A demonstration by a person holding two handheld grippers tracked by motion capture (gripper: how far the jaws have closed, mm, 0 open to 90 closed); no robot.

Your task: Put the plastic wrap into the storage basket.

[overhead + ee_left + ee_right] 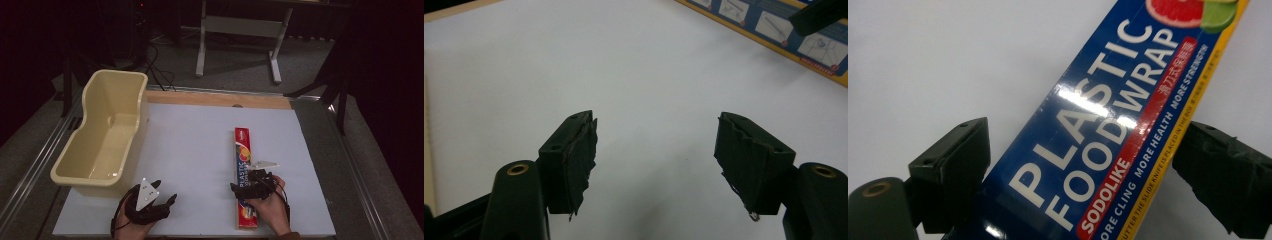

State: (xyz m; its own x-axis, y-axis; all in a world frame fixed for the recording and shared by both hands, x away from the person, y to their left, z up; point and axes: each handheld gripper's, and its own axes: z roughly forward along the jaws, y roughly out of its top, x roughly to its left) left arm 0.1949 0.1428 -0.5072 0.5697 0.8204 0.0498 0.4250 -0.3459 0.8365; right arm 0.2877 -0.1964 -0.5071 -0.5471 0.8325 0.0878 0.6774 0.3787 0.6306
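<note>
A long blue, red and yellow box of plastic food wrap (243, 155) lies flat on the white table (195, 145), right of centre, running front to back. My right gripper (248, 182) is open over its near half. In the right gripper view one jaw stands on each side of the box (1108, 115), close to its long edges. My left gripper (165, 192) is open near the front edge, left of the box, with nothing between its jaws (656, 145). The left gripper view shows the box's side (774, 20) at the upper right.
A cream plastic tub (86, 177), with nothing in it, stands along the table's left side, just behind my left gripper. A wooden strip (220, 99) runs along the far edge. Beyond are a white desk frame (202, 45) and floor cables.
</note>
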